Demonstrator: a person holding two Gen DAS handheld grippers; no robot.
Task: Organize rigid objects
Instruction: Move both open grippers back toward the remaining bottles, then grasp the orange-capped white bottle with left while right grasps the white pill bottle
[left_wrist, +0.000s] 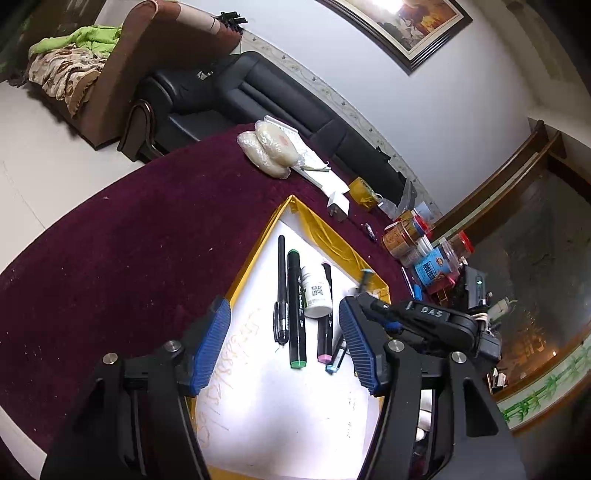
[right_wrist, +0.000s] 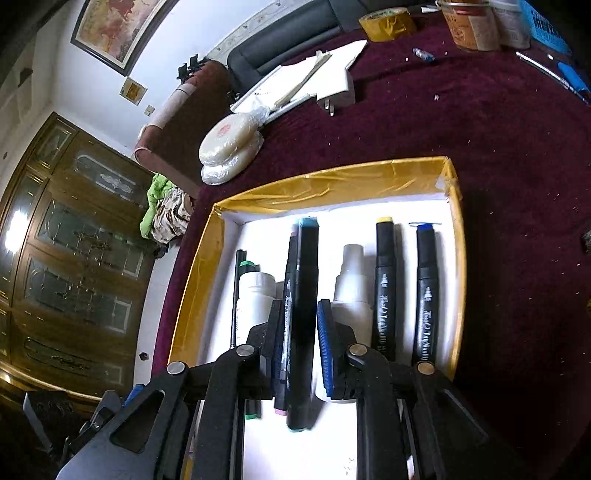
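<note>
Maroon worktop (right_wrist: 480, 129) carries the yellow-walled tray (right_wrist: 332, 181) with a white floor; markers and bottles lie inside in a rough row. Left gripper (left_wrist: 284, 343) hovers over the tray with its jaws spread wide, nothing between them. Right gripper (right_wrist: 299, 343) is closed on the teal-capped marker (right_wrist: 304, 314), pads mid-barrel, marker low in the tray beside the pink-tipped one (right_wrist: 284, 332). Judgement: marker is light, stiff and smooth plastic, so it could slip or roll; mid-barrel is the right hold. Its long axis runs straight along the gripper fingers, far cap toward the tray's far wall, parallel to the yellow-capped marker (right_wrist: 386, 280) and blue-capped marker (right_wrist: 427, 291). White bottle (right_wrist: 255, 295) lies left of it.
</note>
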